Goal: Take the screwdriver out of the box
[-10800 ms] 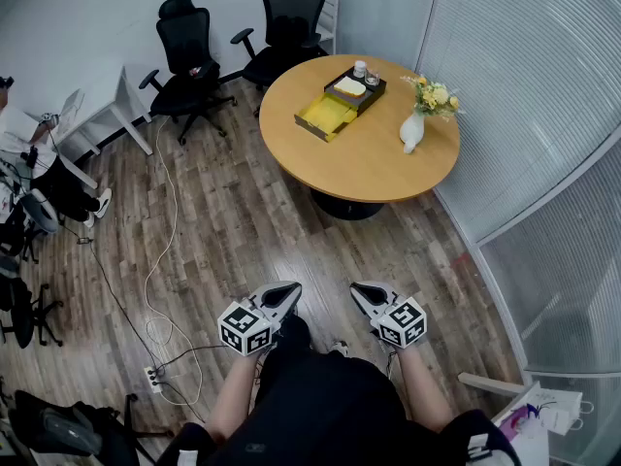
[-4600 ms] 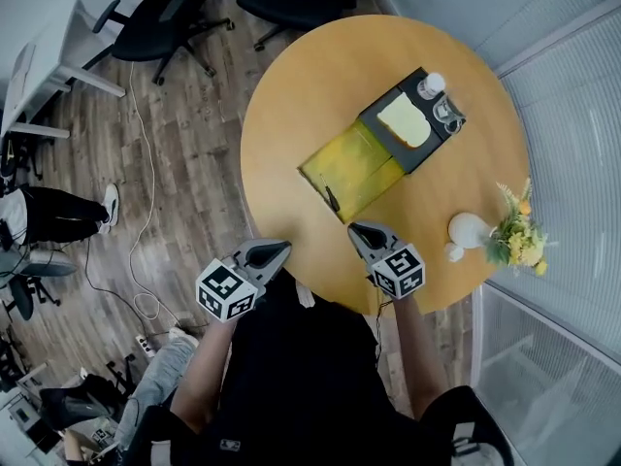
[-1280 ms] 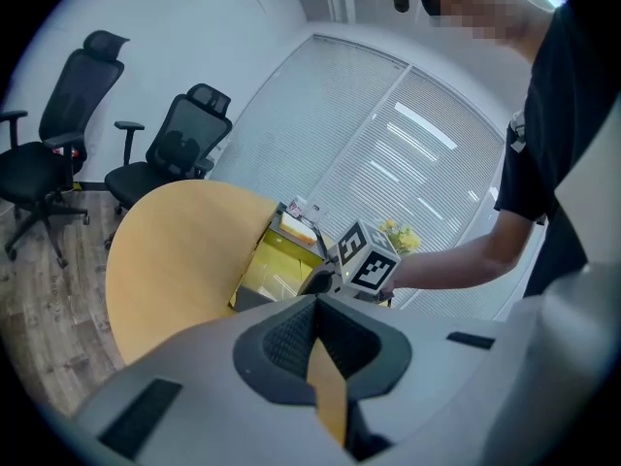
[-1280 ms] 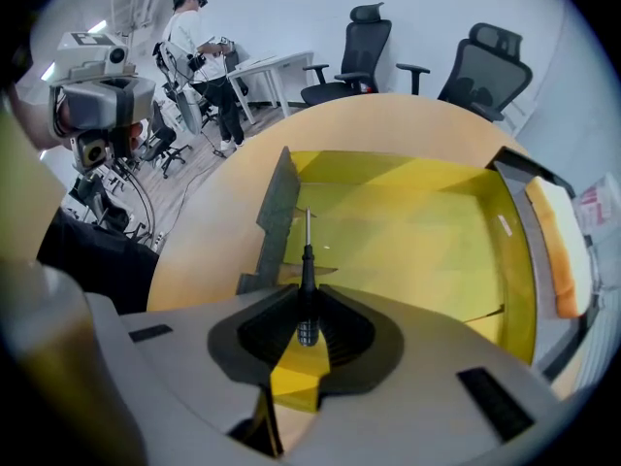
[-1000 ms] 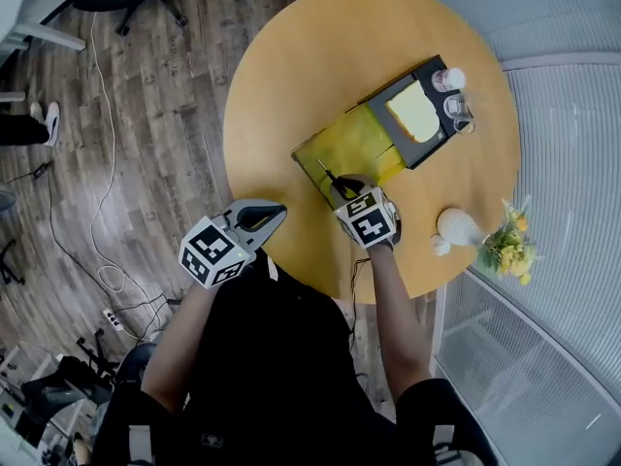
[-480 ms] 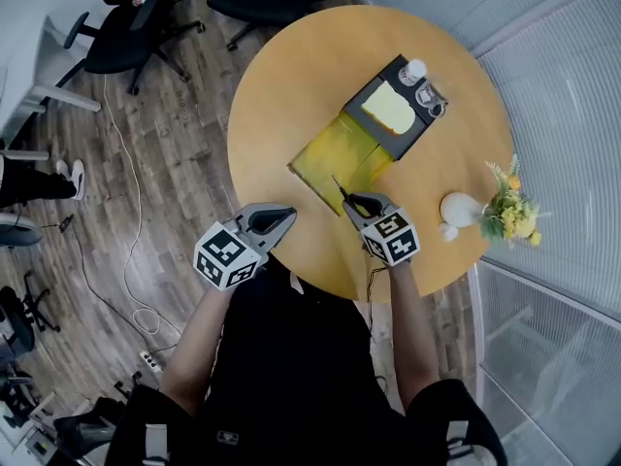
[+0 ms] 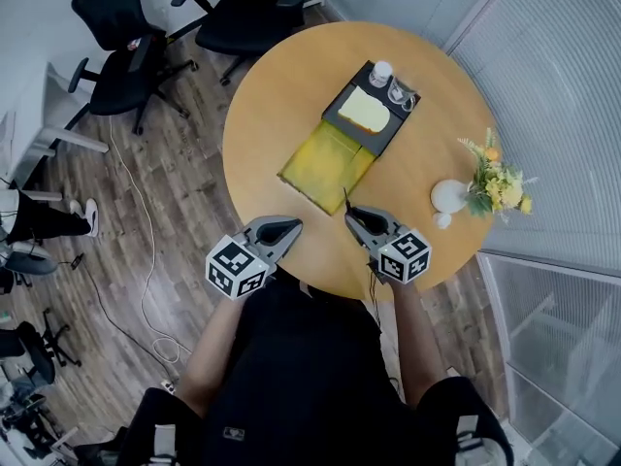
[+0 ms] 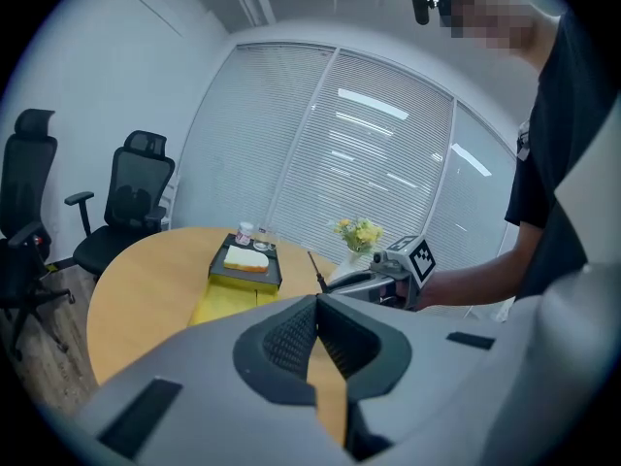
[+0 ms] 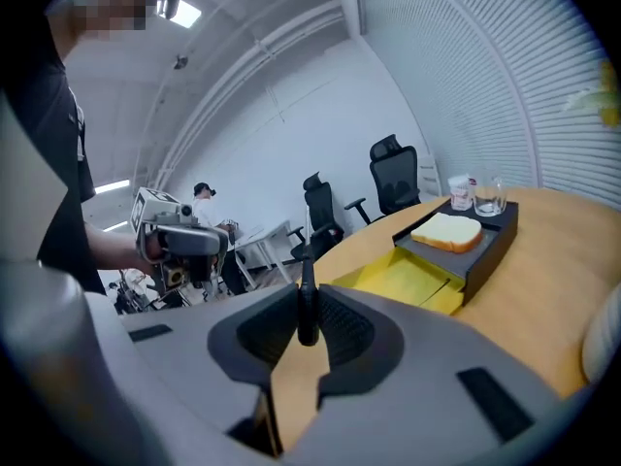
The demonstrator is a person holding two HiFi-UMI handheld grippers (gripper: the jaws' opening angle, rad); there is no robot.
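Observation:
An open yellow box [image 7: 325,166] lies on the round wooden table [image 7: 272,105], joined to a black tray [image 7: 342,115] that carries a slice of bread. My right gripper [image 7: 359,217] hangs above the table's near edge, this side of the box, shut on the black screwdriver [image 7: 346,202], whose thin shaft points up and away. In the right gripper view the handle of the screwdriver [image 9: 307,323] stands upright between the pads of the right gripper [image 9: 307,294], with the box [image 9: 398,280] beyond. My left gripper [image 7: 287,226] is shut and empty, level with the right one.
A white vase [image 7: 449,197] of yellow flowers stands at the table's right edge. A small jar [image 7: 381,72] and a glass sit in the black tray. Two black office chairs [image 7: 126,56] stand beyond the table. A glass wall with blinds [image 7: 553,95] runs along the right.
Both grippers have risen and drawn back from the yellow box toward the table's near edge. The right one carries the screwdriver away from the box with it.

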